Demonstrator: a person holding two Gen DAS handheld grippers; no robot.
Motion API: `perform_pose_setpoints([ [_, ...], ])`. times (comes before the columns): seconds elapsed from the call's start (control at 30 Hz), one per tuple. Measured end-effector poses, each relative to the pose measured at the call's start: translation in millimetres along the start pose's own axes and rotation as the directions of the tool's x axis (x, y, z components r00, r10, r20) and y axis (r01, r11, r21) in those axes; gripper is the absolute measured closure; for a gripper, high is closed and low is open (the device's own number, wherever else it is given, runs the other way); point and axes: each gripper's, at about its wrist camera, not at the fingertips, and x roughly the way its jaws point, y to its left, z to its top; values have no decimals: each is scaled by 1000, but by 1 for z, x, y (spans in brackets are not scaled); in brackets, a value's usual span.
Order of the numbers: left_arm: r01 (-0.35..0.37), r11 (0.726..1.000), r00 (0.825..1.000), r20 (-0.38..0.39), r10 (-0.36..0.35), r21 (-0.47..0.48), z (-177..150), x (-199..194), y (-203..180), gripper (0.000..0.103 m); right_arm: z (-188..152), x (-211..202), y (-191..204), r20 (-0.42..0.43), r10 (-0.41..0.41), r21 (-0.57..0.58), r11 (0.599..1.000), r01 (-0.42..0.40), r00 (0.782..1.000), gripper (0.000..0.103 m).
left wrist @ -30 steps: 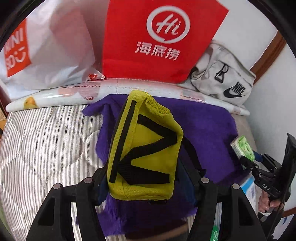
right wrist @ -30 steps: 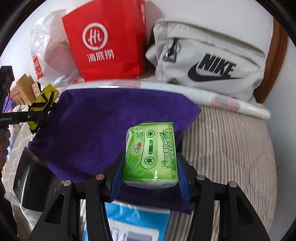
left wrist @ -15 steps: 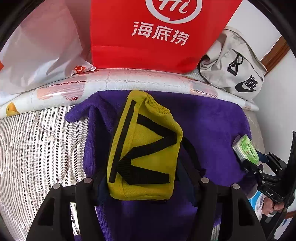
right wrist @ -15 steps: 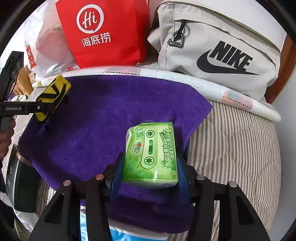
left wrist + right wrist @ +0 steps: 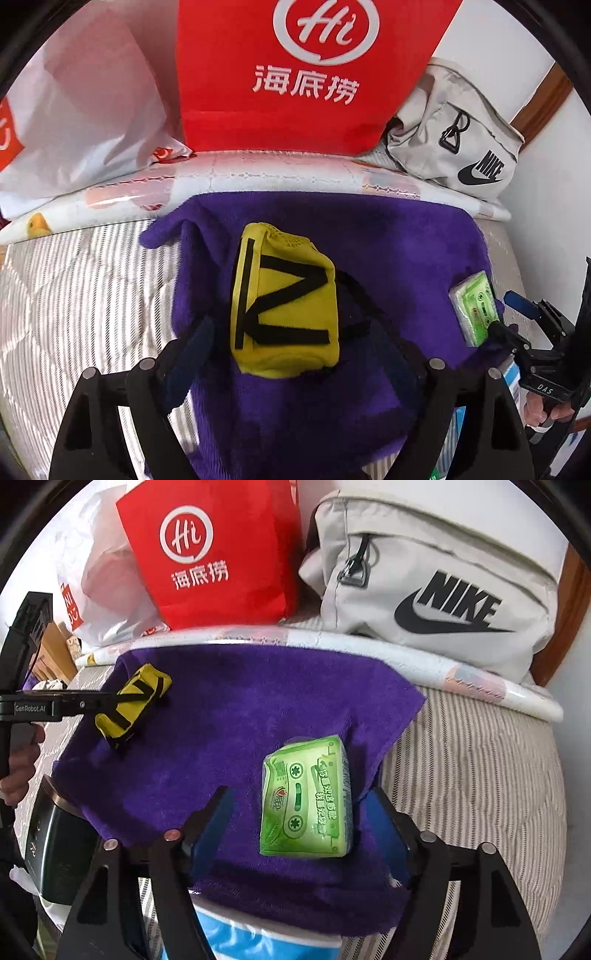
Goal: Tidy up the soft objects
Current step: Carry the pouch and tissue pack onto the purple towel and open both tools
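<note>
Both grippers, left (image 5: 288, 354) and right (image 5: 299, 819), have just been opening, releasing the yellow pouch (image 5: 284, 306) and green tissue pack (image 5: 306, 797) onto the purple towel (image 5: 240, 716); withdrawal remains.

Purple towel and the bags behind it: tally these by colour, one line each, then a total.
Purple: 1, the towel
Yellow: 1, the pouch
Green: 1, the tissue pack
Red: 1, the paper bag
Grey: 1, the Nike bag
White: 1, the plastic bag
Total: 6
</note>
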Motion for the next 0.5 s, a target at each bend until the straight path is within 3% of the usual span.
perform_pose_setpoints([
  [0.33, 11, 1000, 993, 117, -10, -7, -42, -72, -3, 17, -11, -57, 12, 38, -73, -7, 997, 73, 997, 28],
  [0.5, 11, 1000, 985, 173, -14, 18, -80, -114, -10, 17, -34, -94, 21, 87, -40, 23, 999, 38, 995, 19],
])
